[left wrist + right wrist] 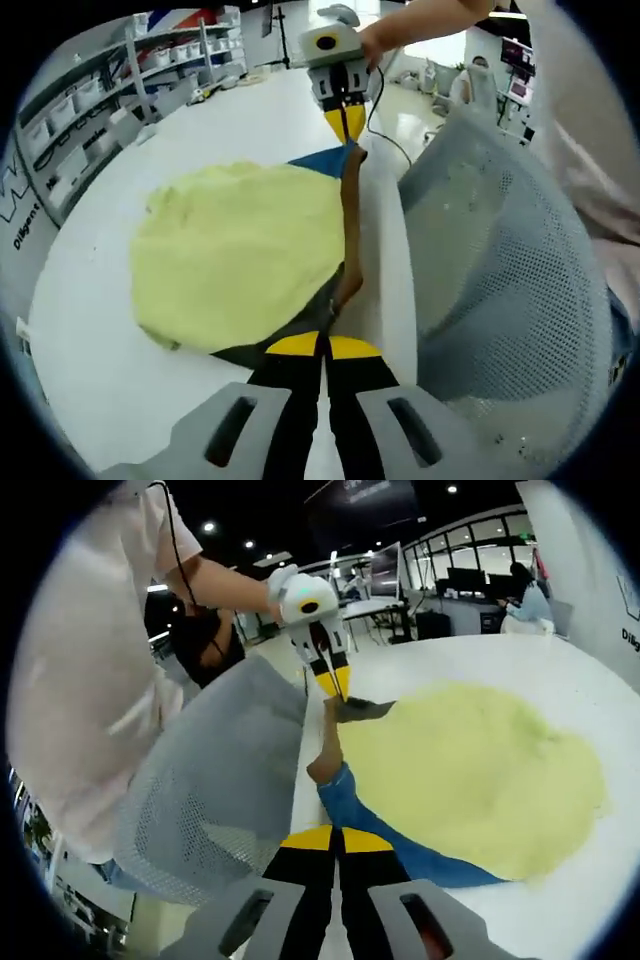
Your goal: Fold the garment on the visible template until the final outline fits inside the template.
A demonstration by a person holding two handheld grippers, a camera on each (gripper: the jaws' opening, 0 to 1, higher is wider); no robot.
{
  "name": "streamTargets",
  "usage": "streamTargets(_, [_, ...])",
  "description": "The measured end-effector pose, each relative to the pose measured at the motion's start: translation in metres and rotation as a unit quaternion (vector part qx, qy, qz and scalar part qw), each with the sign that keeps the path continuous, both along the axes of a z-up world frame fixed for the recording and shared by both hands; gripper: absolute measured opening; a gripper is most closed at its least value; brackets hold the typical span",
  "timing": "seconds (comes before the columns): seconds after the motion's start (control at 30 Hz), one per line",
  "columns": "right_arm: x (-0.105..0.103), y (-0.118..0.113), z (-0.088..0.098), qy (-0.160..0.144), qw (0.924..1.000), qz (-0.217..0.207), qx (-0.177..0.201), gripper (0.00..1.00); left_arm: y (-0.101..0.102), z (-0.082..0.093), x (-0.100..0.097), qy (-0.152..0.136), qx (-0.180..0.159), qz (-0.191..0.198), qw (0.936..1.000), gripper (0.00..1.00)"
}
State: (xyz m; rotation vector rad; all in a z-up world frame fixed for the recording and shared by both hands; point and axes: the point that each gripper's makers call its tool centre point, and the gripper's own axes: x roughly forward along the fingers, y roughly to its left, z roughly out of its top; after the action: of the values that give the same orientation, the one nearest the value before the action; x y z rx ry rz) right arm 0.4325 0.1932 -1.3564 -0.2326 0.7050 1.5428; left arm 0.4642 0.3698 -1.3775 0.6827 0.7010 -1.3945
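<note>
A pale yellow garment (240, 255) with a blue corner (325, 160), a brown edge strip (350, 225) and a dark grey corner lies on the white table (110, 350). My left gripper (322, 347) is shut on the dark corner at the near edge. My right gripper (345, 122) pinches the blue corner at the far end. In the right gripper view the yellow garment (470, 770) spreads to the right. There, my right gripper (338, 838) is shut on the blue edge (400, 852), and my left gripper (335, 685) holds the dark corner (362, 710).
A grey mesh chair back (500, 290) stands against the table's edge beside the garment, and reappears as the mesh chair back (215, 780). A person in a white shirt (80, 680) holds the grippers. Shelves with bins (100, 100) line the far side. Desks and monitors (470, 585) stand beyond the table.
</note>
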Motion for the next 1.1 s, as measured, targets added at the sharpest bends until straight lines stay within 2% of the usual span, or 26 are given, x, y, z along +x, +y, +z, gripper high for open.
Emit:
streamTargets(0.13, [-0.007,0.005,0.020,0.031,0.9988,0.019,0.031,0.00,-0.002,0.020,0.003,0.027,-0.037,0.014,0.9989,0.00])
streamTargets(0.23, [0.003,0.006,0.028,0.033,0.9984,0.011,0.044,0.00,-0.004,0.032,0.017,0.022,-0.055,0.029,0.9978,0.00])
streamTargets(0.37, [0.042,0.006,0.035,0.002,0.9985,-0.023,0.050,0.00,-0.004,0.046,0.057,-0.008,-0.077,0.067,0.9948,0.00])
streamTargets(0.47, [0.066,0.005,0.040,-0.017,0.9974,-0.044,0.055,0.00,-0.005,0.054,0.079,-0.021,-0.092,0.083,0.9920,0.00])
streamTargets(0.7, [0.122,0.001,0.054,-0.048,0.9931,-0.087,0.063,0.00,-0.008,0.070,0.126,-0.046,-0.106,0.103,0.9879,0.00])
streamTargets(0.87, [0.154,0.000,0.067,-0.058,0.9903,-0.103,0.072,0.00,-0.012,0.083,0.162,-0.059,-0.121,0.114,0.9843,0.00])
streamTargets(1.1, [0.212,-0.001,0.076,-0.082,0.9824,-0.150,0.074,0.00,-0.023,0.098,0.218,-0.079,-0.139,0.135,0.9778,0.00])
